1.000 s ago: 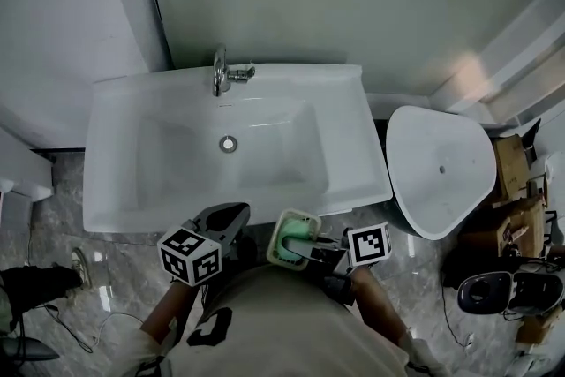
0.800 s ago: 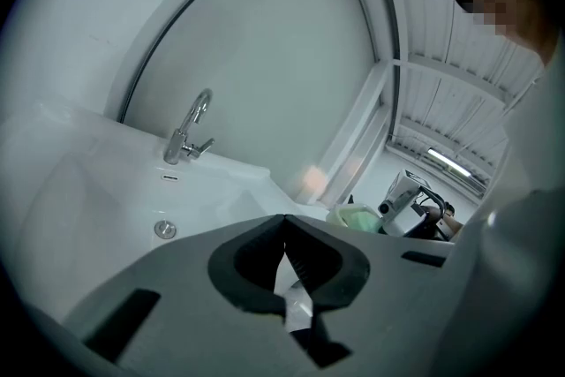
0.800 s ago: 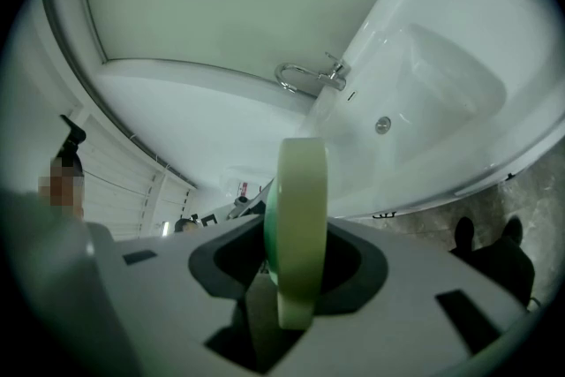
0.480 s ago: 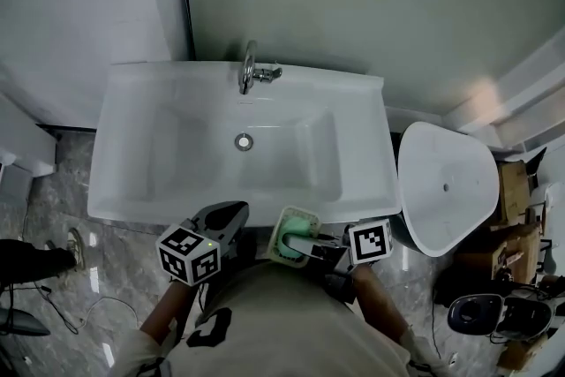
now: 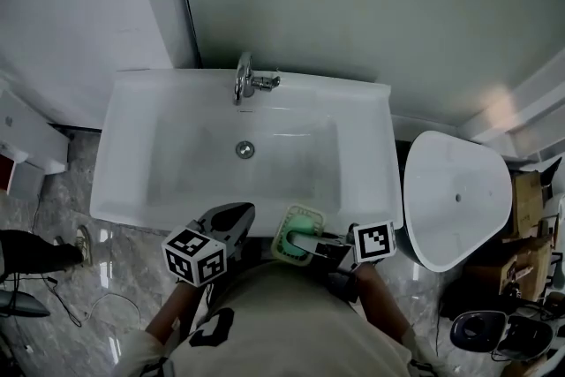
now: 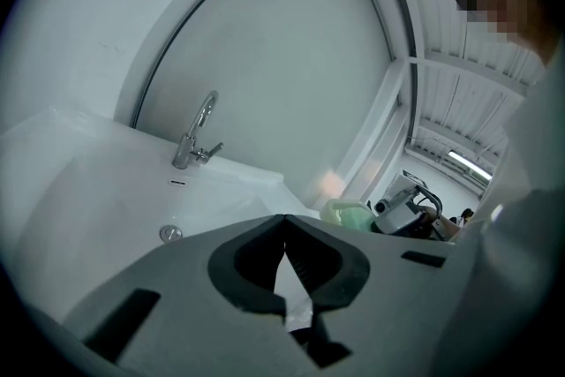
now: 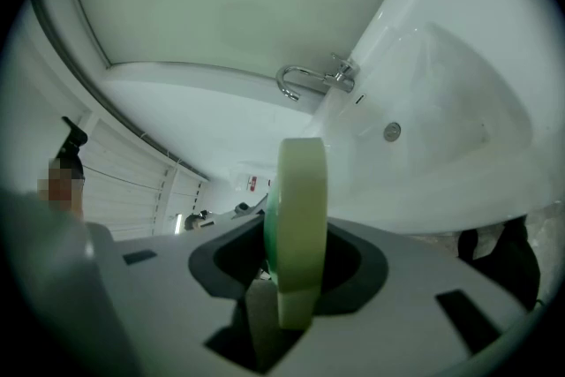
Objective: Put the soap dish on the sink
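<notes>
My right claw (image 5: 302, 245) is clamped on the pale green soap dish (image 5: 296, 234), gripping it by its rim. I hold it at the front edge of the white sink (image 5: 124, 190), right of the middle. From above it overlaps that edge, and I cannot tell whether it touches. In the right gripper view the soap dish (image 7: 300, 216) shows edge-on, its lower end sunk between the jaws. My left claw (image 5: 231, 221) is closed with its tips together and nothing between them, also at the front edge. My torso cuts off both arms. The tap (image 5: 245, 79) stands at the back edge.
</notes>
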